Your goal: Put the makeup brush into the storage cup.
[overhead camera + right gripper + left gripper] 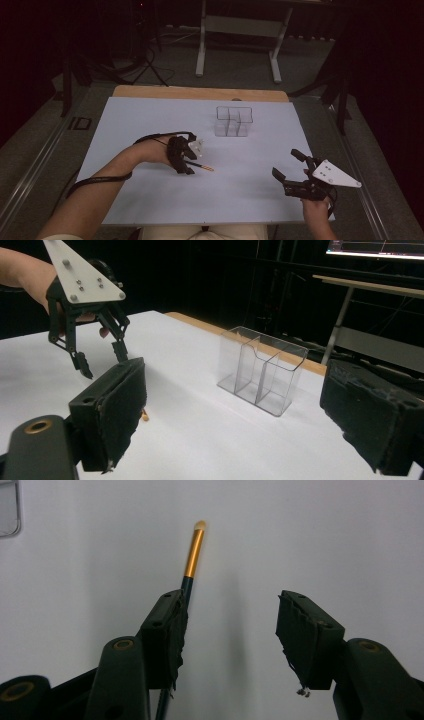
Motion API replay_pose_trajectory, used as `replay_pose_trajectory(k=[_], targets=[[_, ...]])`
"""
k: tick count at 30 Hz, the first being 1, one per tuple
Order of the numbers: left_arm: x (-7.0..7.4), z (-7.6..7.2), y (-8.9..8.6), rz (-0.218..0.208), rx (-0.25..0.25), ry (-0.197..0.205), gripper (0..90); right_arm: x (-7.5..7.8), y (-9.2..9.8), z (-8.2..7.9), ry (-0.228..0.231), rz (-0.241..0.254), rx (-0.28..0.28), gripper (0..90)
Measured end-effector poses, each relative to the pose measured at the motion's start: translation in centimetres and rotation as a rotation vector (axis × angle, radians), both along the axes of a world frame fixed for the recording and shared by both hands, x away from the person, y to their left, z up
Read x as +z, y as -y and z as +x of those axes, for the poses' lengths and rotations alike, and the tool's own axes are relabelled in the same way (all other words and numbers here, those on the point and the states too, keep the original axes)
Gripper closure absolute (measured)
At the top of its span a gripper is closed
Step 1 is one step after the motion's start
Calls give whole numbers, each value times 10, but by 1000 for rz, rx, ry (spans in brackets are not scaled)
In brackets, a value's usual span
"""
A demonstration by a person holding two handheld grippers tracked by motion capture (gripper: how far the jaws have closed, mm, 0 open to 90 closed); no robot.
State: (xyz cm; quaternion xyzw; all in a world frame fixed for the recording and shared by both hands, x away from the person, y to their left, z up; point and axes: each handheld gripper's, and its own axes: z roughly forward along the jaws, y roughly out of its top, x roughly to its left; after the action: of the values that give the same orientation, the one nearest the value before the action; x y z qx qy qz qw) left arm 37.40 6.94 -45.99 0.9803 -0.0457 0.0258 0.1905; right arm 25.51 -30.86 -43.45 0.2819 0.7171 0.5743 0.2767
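A thin brush (pixel 202 166) with a dark handle, gold ferrule and pale tip lies on the white table sheet (pixel 150 200). My left gripper (pixel 189 161) points down over its handle end, open. In the left gripper view the brush (pixel 192 555) runs away from me and its shaft passes behind the left-hand jaw; the gap of the left gripper (pixel 231 625) holds nothing. My right gripper (pixel 286 163) rests open near the front right, nothing between its jaws. From the right gripper (pixel 232 405) view, the left gripper (pixel 104 365) hovers over the sheet.
A clear plastic organizer (pixel 233 121) with several compartments stands upright at the back centre of the sheet, also the organizer (pixel 262 371) ahead of the right jaws. A wooden table edge (pixel 200 92) lies beyond it. A metal stand (pixel 240 25) sits on the floor behind.
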Motion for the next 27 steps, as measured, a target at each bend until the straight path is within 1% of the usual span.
replay_pose_trajectory(k=[3,4,6,12,14,17,18,19,20,21,22,26,27], targets=[[-4,2,2,8,-2,8,468,0,0,0,-2,-1,0,115],[-5,2,3,12,-1,20,472,0,0,0,-2,0,1,115],[-7,3,4,16,-8,22,485,0,0,0,-1,-2,2,115],[-13,9,9,32,-21,2,518,-1,0,0,-5,-2,4,115],[-15,10,10,44,-32,-4,552,-1,-1,0,-5,-3,5,115],[-19,12,12,51,-49,-19,556,-1,0,0,-6,-3,6,115],[-20,13,13,54,-50,-16,578,-1,0,0,-6,-3,6,115],[-21,14,15,62,-58,-17,578,-1,0,0,-6,-3,7,115],[-22,14,15,62,-55,-21,580,-1,0,1,-7,-3,7,115],[-23,15,16,71,-60,-13,586,-1,-1,1,-8,-3,7,115],[-24,16,17,78,-64,-18,586,-1,-1,1,-8,-2,8,115],[-27,18,19,87,-70,-13,604,-1,-1,1,-8,-4,8,115],[-27,20,20,92,-80,-3,604,-1,-1,1,-9,-5,7,115]])
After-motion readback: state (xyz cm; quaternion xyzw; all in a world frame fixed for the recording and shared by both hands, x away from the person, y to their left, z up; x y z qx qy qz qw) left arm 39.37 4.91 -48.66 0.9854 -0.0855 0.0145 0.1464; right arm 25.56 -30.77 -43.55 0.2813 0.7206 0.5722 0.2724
